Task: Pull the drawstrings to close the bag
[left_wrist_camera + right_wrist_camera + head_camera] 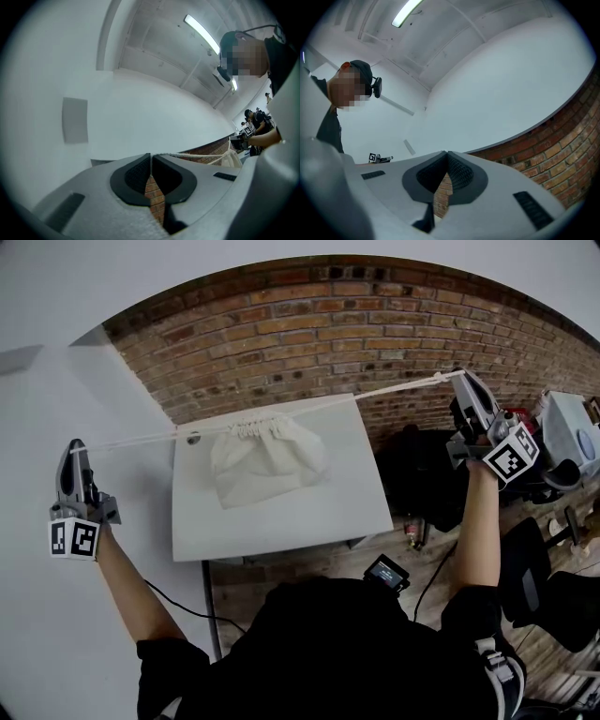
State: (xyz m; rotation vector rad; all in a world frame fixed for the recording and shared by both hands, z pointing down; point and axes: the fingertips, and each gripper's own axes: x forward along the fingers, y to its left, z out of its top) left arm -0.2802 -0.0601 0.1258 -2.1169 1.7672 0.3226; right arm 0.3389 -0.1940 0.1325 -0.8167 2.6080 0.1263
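Observation:
A white cloth bag (268,461) lies on the white table (356,502), its mouth (259,427) gathered into tight pleats. The white drawstring (366,397) runs taut through the mouth, out to both sides. My left gripper (74,447) is off the table's left edge, shut on the drawstring's left end. My right gripper (457,378) is beyond the table's far right corner, shut on the right end. In the left gripper view the cord (187,155) leaves the shut left gripper (151,155) toward the bag (233,160). The right gripper (446,152) shows meeting pads; no cord shows there.
A brick wall (309,334) runs behind the table, and a white wall (37,381) stands at the left. Black chairs (544,587) and cluttered items (567,432) stand at the right. A black cable (183,606) trails on the floor near the table leg.

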